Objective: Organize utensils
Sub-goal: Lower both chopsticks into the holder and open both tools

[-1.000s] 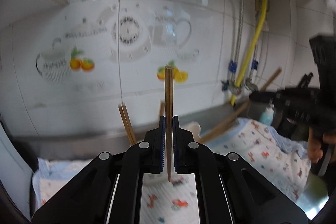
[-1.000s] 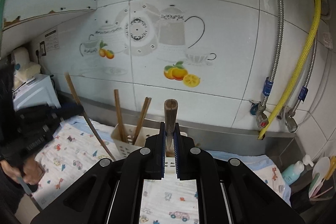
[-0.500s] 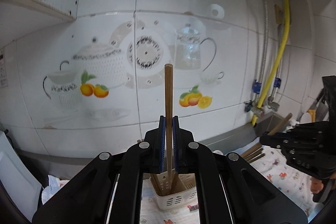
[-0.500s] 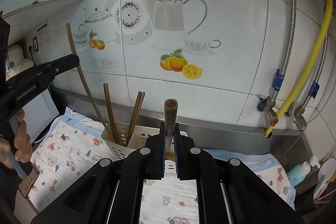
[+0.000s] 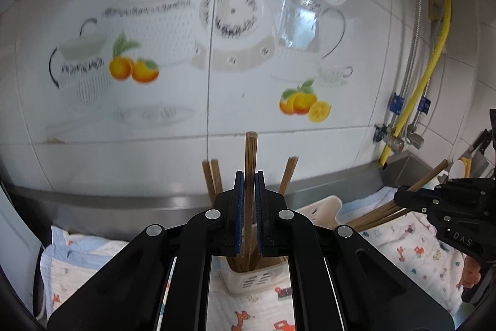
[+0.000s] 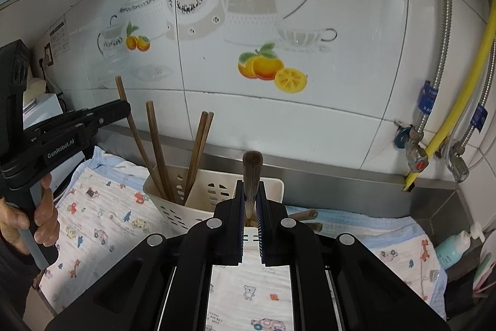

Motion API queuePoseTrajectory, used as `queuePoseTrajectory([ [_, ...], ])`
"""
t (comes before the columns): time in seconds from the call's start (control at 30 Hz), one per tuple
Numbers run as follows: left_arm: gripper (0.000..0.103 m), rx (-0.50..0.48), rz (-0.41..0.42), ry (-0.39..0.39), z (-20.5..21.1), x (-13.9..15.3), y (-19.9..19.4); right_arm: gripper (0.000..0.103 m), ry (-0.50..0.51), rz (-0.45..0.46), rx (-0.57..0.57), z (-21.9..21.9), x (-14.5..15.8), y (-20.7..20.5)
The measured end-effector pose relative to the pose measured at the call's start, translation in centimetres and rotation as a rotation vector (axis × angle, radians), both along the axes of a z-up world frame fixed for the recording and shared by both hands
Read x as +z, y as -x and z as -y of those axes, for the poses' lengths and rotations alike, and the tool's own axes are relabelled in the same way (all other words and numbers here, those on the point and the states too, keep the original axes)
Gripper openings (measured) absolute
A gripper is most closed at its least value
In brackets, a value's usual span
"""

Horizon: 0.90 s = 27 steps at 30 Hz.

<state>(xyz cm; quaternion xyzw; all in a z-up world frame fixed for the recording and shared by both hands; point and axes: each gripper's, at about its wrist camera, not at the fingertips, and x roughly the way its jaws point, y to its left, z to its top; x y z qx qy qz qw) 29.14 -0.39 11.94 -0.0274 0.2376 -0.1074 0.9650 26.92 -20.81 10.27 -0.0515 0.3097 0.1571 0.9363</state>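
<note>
My left gripper (image 5: pixel 249 176) is shut on an upright wooden chopstick (image 5: pixel 250 151), whose lower end dips into the cream slotted holder (image 5: pixel 263 279). Other chopsticks (image 5: pixel 212 179) lean inside that holder. From the right wrist view the left gripper (image 6: pixel 125 107) reaches in from the left, over the holder (image 6: pixel 198 197), with its chopstick (image 6: pixel 122 95) slanting down among the standing chopsticks (image 6: pixel 155 145). My right gripper (image 6: pixel 251 185) is shut on a brown chopstick (image 6: pixel 251 168) just in front of the holder's right half. It also shows at the right edge of the left wrist view (image 5: pixel 398 197).
The holder stands on a cartoon-print cloth (image 6: pixel 102 216) against a steel ledge (image 6: pixel 341 176) and tiled wall. Two loose chopsticks (image 6: pixel 305 214) lie on the cloth right of the holder. A yellow hose (image 6: pixel 458 101), valves and a soap bottle (image 6: pixel 452 247) fill the right corner. A hand (image 6: pixel 43 216) grips the left handle.
The left gripper came in over the holder and sank, so its chopstick's lower end now sits in the holder. The right gripper dropped lower and closer to the holder.
</note>
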Motion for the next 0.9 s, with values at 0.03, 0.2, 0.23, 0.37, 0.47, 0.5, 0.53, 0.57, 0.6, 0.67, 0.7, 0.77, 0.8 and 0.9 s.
queuePoseTrajectory([
  [0.03,0.006,-0.003,-0.009,0.003,-0.1,-0.2,-0.1,0.007,0.003,-0.004,0.001,-0.1,-0.2,-0.1],
  [0.2,0.008,-0.009,-0.026,0.0,0.1,-0.9,0.0,0.007,0.004,-0.022,0.001,-0.2,-0.9,-0.5],
  [0.23,0.008,-0.014,-0.03,0.002,0.2,-0.9,0.1,0.007,0.003,-0.025,0.001,-0.2,-1.0,-0.5],
  [0.37,0.009,-0.029,-0.024,-0.012,0.6,-0.7,0.6,0.008,0.005,-0.027,-0.003,-0.3,-1.3,-0.5],
  [0.47,0.023,-0.031,-0.02,-0.006,0.7,-0.4,0.7,0.014,0.012,-0.019,-0.007,-0.3,-1.2,-0.4],
  [0.5,0.029,-0.029,-0.016,-0.005,0.6,-0.4,0.9,0.014,0.011,-0.018,-0.009,-0.2,-1.2,-0.4],
  [0.53,0.029,-0.026,-0.011,-0.006,0.6,-0.3,1.0,0.014,0.011,-0.016,-0.011,-0.1,-1.1,-0.4],
  [0.57,0.029,-0.029,-0.008,-0.004,0.5,-0.2,1.1,0.014,0.011,-0.014,-0.013,-0.1,-1.1,-0.3],
  [0.6,0.03,-0.032,-0.007,-0.003,0.5,-0.1,1.2,0.014,0.011,-0.012,-0.014,0.0,-1.0,-0.3],
  [0.67,0.033,-0.028,-0.003,-0.008,0.5,0.1,1.5,0.014,0.007,-0.009,-0.018,0.2,-0.9,-0.1],
  [0.7,0.033,-0.027,0.0,-0.009,0.6,0.2,1.6,0.015,0.006,-0.007,-0.019,0.3,-0.8,-0.1],
  [0.77,0.033,-0.026,0.004,-0.015,0.6,0.3,2.0,0.017,0.005,-0.003,-0.022,0.4,-0.7,0.2],
  [0.8,0.036,-0.027,0.005,-0.016,0.6,0.3,2.2,0.019,0.005,0.0,-0.023,0.5,-0.6,0.4],
  [0.9,0.053,-0.016,0.017,-0.022,0.6,0.4,2.9,0.024,-0.002,0.005,-0.028,0.7,-0.6,0.9],
])
